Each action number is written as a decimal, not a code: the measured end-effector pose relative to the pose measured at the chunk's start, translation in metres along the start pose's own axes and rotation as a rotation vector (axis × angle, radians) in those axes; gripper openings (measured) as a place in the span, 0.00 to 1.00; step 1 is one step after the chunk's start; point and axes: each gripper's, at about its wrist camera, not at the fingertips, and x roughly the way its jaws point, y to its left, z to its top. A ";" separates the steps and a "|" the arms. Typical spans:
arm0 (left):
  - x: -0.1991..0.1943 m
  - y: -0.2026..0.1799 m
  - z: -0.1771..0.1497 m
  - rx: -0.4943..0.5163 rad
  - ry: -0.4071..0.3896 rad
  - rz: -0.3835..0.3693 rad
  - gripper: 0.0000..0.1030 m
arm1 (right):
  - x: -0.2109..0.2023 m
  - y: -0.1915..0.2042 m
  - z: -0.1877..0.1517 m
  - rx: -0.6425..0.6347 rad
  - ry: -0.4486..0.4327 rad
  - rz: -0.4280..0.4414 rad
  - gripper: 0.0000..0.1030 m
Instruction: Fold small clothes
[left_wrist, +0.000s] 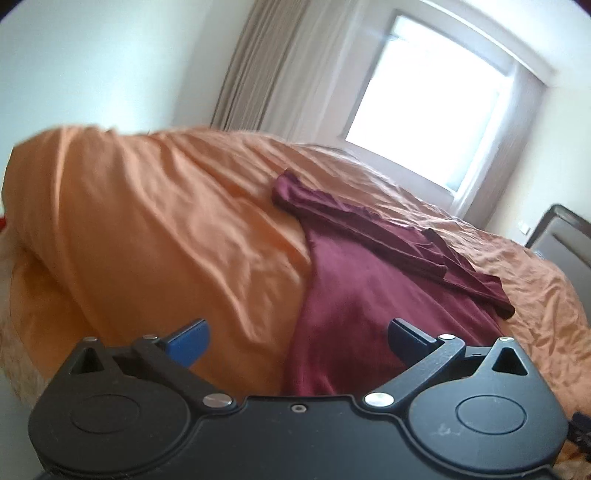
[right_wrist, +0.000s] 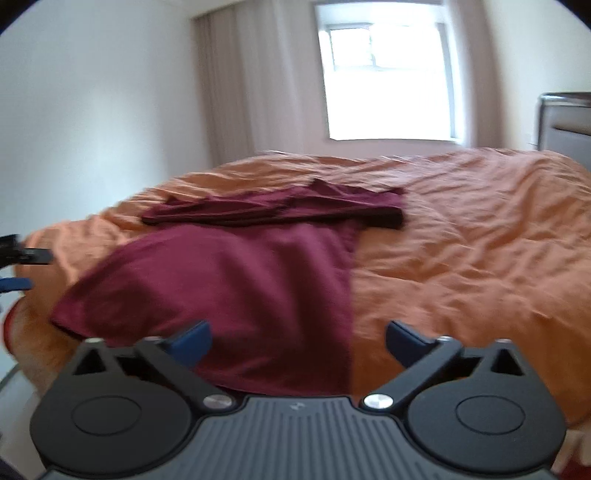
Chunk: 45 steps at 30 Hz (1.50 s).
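At six o'clock both grippers are seen with fingers spread and empty — left gripper (left_wrist: 297, 341), right gripper (right_wrist: 297, 341). The maroon shirt (right_wrist: 236, 280) lies just ahead on the orange bed (right_wrist: 461, 258), its far part already folded over. A single layer could be pinched, or the slack cover snagged; the near hem is hidden, and the edges are blurred.

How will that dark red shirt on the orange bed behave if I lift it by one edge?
The dark red cloth shirt will probably hang limp: it drapes over the orange bedspread. Its folded-over top likely falls open. It looks thin, so probably light.
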 end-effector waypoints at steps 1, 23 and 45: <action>0.001 -0.003 -0.001 0.021 -0.001 -0.003 0.99 | 0.002 0.005 0.000 -0.026 0.004 0.018 1.00; -0.004 -0.072 -0.040 0.474 -0.039 -0.066 0.99 | 0.044 0.076 -0.029 -0.411 0.072 -0.027 0.77; 0.031 -0.137 -0.099 0.749 -0.014 -0.098 0.75 | 0.037 0.055 0.021 -0.144 0.006 0.149 0.25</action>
